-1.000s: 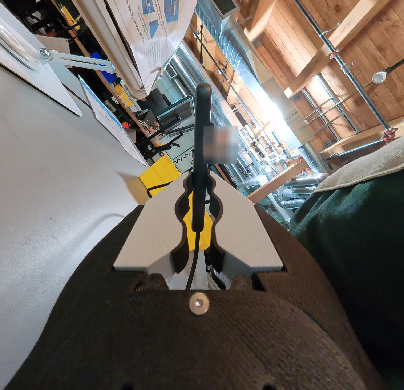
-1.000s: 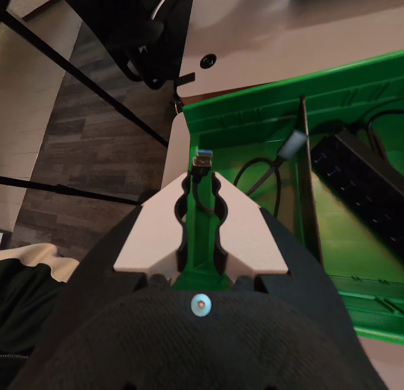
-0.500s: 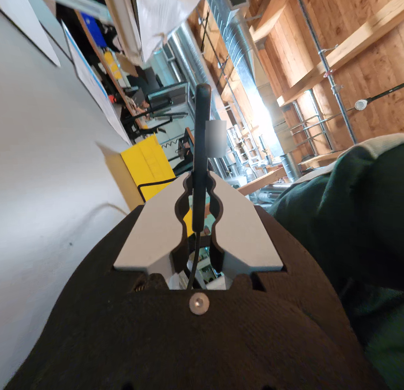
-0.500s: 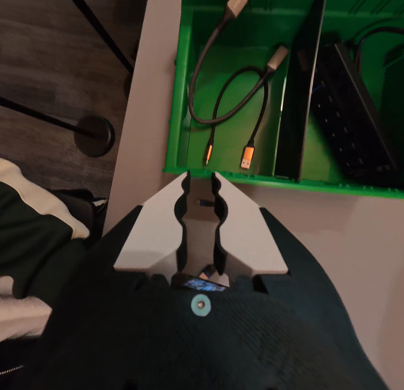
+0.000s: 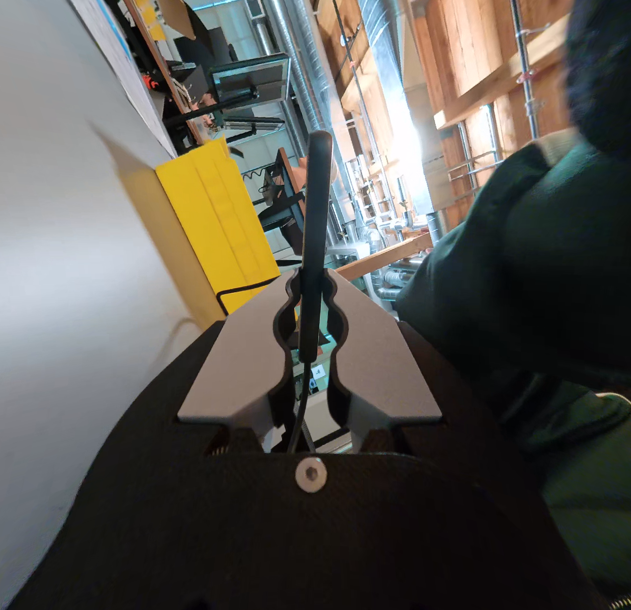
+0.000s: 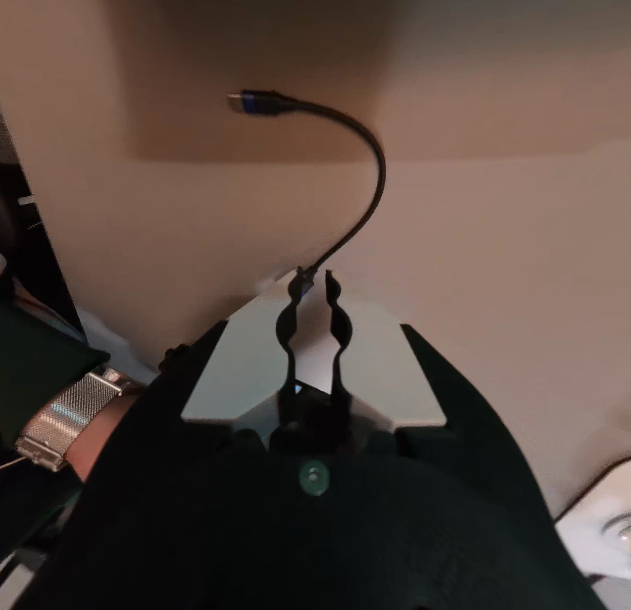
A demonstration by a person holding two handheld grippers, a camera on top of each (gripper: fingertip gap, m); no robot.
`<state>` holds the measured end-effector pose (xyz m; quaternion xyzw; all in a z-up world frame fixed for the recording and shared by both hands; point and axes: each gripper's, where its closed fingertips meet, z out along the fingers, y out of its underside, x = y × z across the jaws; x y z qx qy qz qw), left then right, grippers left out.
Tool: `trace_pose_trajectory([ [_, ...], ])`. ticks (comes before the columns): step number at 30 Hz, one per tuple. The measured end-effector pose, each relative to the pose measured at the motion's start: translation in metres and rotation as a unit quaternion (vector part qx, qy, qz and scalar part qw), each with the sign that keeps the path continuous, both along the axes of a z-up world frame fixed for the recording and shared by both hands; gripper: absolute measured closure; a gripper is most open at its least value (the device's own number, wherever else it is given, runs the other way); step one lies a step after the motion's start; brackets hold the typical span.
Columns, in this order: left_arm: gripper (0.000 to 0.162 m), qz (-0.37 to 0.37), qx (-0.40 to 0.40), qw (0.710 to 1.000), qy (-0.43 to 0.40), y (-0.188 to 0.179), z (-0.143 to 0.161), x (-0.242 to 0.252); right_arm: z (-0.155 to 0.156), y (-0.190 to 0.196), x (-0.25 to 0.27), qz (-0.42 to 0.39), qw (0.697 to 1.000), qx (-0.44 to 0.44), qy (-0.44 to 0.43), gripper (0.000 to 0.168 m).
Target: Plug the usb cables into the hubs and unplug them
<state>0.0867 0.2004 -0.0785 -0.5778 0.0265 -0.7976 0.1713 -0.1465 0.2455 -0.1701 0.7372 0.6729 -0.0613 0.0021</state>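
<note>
Left hand-held gripper (image 5: 312, 279) pinching black hub (image 5: 317, 197), raised off white table (image 5: 68, 252). Right hand-held gripper (image 6: 312, 276) slightly spread, short black cable (image 6: 362, 170) at its tips, over table.

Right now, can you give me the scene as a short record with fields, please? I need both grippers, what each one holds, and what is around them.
left gripper: shut on a flat black hub, held edge-on, pointing forward past the fingertips
hub lead: thin black wire running back between the fingers
right gripper: a black USB cable sits at its fingertips; whether it is clamped cannot be told, blurred
cable free end: blue plug over the pale table
background, left view: yellow bin
</note>
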Motion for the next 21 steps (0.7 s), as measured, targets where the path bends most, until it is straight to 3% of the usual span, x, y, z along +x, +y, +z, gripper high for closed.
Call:
trace_pose_trajectory([
  [1, 0.154, -0.004, -0.003, 1.000, 0.004, -0.002, -0.002, 0.002, -0.006, 0.000, 0.004, -0.002, 1.000, -0.004, -0.027, 0.151],
  [6, 0.154, -0.001, -0.010, 1.000, -0.006, 0.000, -0.001, 0.000, -0.020, -0.005, 0.004, 0.003, 0.996, -0.026, -0.083, 0.145],
  [8, 0.154, -0.003, -0.005, 1.000, 0.000, 0.000, -0.002, 0.000, -0.021, -0.003, 0.004, 0.018, 0.995, -0.016, -0.095, 0.160],
  [12, 0.154, 0.000, -0.005, 1.000, -0.002, 0.002, -0.002, -0.003, -0.015, -0.008, -0.012, 0.016, 0.998, -0.026, -0.048, 0.165],
  [16, 0.153, 0.013, -0.004, 1.000, -0.003, 0.008, -0.001, -0.011, 0.038, 0.004, -0.041, -0.045, 0.992, -0.030, 0.110, 0.165],
  [21, 0.153, 0.039, -0.010, 0.999, -0.007, 0.022, -0.003, -0.023, 0.133, 0.030, -0.024, -0.160, 0.935, -0.051, 0.311, 0.164],
])
